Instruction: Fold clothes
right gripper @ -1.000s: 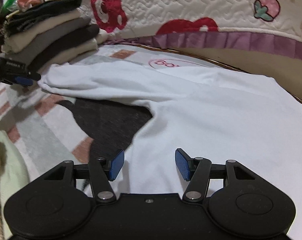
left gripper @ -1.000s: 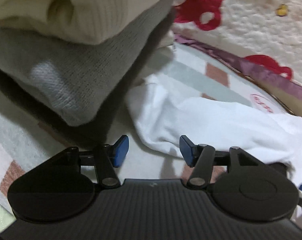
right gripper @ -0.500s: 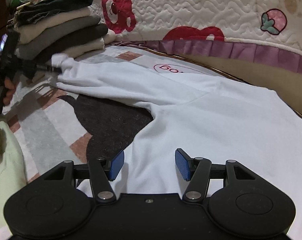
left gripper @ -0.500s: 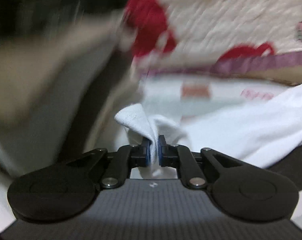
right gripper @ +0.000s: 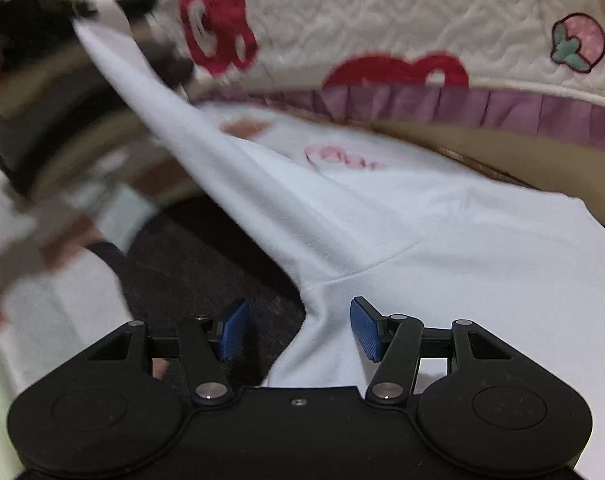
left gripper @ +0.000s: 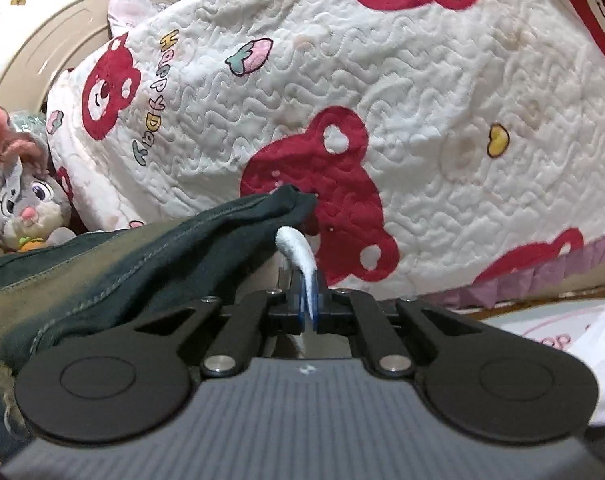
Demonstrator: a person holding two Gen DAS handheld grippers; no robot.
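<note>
The left gripper (left gripper: 309, 312) is clamped on the cuff of the white garment (right gripper: 442, 248); a tuft of white fabric (left gripper: 298, 256) protrudes above the closed pads. The right gripper (right gripper: 299, 328) has its pads spread apart and grips nothing; it sits just over the garment's underarm seam. The sleeve (right gripper: 190, 128) stretches taut up and to the left, off the bed. Beyond lie a stack of folded clothes (left gripper: 122, 264), a plush rabbit (left gripper: 20, 196) and a bear-print quilt (left gripper: 402, 92).
</note>
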